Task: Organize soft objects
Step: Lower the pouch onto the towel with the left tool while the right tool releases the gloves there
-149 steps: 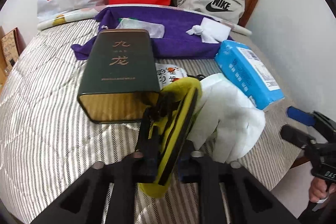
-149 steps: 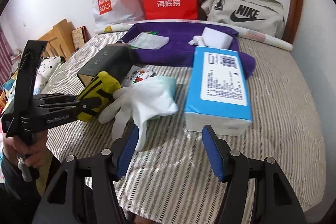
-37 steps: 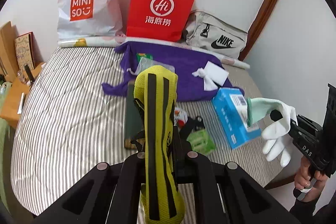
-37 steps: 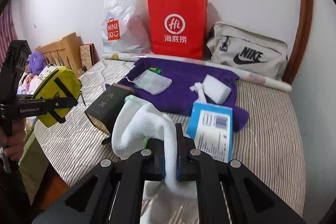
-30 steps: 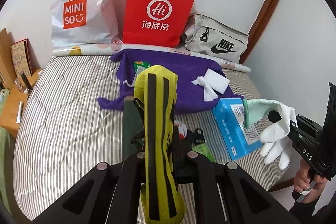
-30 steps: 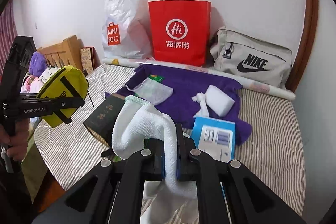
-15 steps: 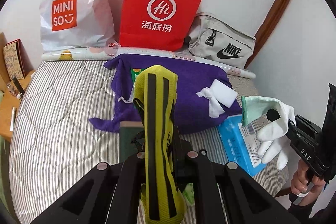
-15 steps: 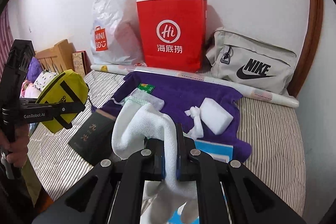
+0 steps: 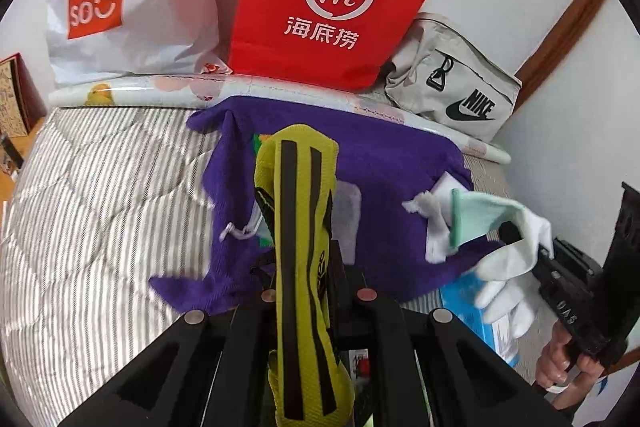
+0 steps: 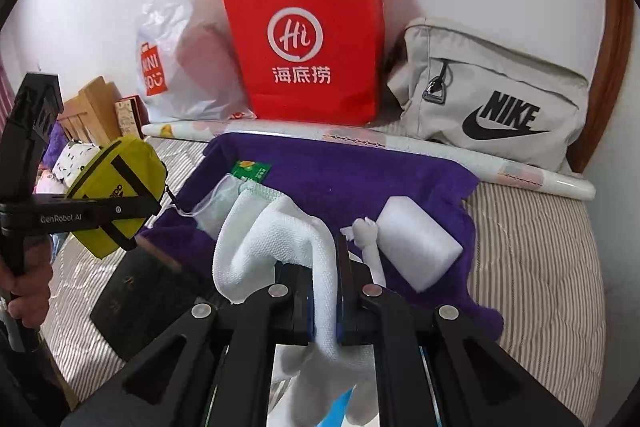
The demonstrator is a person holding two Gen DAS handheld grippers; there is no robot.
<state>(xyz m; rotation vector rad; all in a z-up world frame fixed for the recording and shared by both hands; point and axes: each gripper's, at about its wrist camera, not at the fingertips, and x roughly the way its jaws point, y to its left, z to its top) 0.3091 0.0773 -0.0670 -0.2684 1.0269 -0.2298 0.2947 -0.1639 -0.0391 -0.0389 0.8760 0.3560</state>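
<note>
cloth (image 10: 360,187) on bed (image 10: 540,287), centre | paper bag (image 10: 308,43) behind at 12 o'clock | plastic bag (image 10: 180,47) at 10 | sling bag (image 10: 500,107) at 2 | foam block (image 10: 416,247) on cloth, 3 o'clock side

Left black two-finger tongs (image 9: 310,291) clamped tight on a yellow fabric pouch with black stripes (image 9: 298,227), held up in the air, bare left hand (image 10: 28,287) gripping the handle. Right black two-finger tongs (image 10: 324,297) clamped on a white knit glove with pale green cuff (image 10: 280,231), also raised, right hand (image 9: 568,359) wrapped round the grip.
</note>
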